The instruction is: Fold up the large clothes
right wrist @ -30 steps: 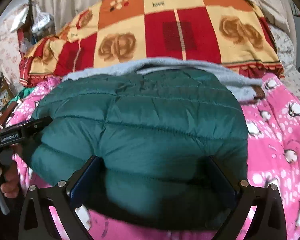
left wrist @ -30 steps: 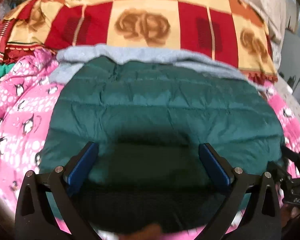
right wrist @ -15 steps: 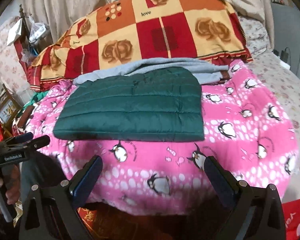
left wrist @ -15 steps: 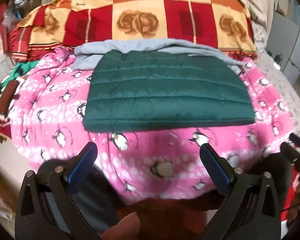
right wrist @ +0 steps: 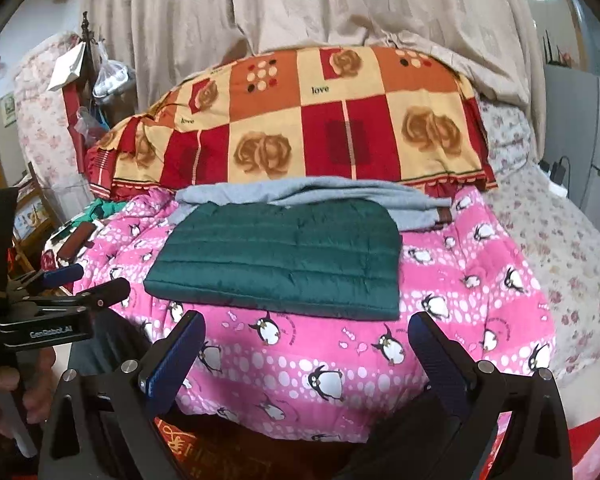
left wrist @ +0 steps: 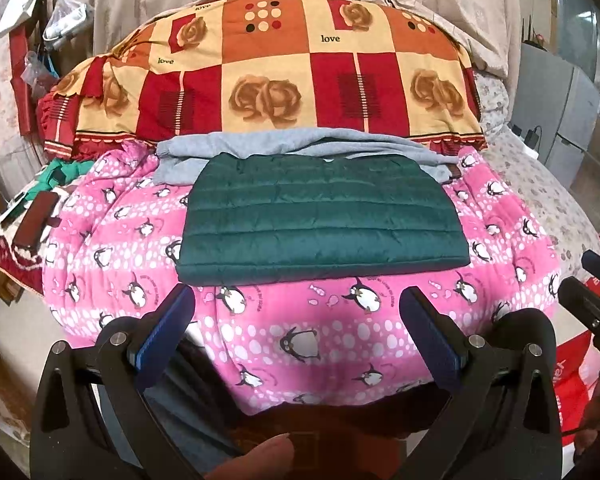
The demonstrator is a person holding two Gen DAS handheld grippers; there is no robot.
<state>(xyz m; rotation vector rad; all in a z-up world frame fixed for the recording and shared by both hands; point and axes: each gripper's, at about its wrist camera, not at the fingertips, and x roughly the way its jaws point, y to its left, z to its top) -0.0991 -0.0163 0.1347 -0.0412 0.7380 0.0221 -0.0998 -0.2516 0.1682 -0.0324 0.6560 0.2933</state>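
We note one dark green quilted jacket [left wrist: 320, 216], folded into a flat, neat rectangle with horizontal stitch lines. It lies on the pink penguin blanket [left wrist: 300, 332], its far edge overlapping a folded grey garment [left wrist: 260, 146].

Dark green quilted jacket [left wrist: 320, 216], pink penguin-print blanket [left wrist: 340, 328], grey garment [left wrist: 260, 146], red-orange checked rose quilt [left wrist: 276, 76].

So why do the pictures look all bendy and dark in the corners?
Left wrist view: the fisheye lens bulges the green jacket and pink penguin blanket, with black corners. Right wrist view: same bulge, the patchwork quilt looks slightly soft, and the curtain is brightly lit.
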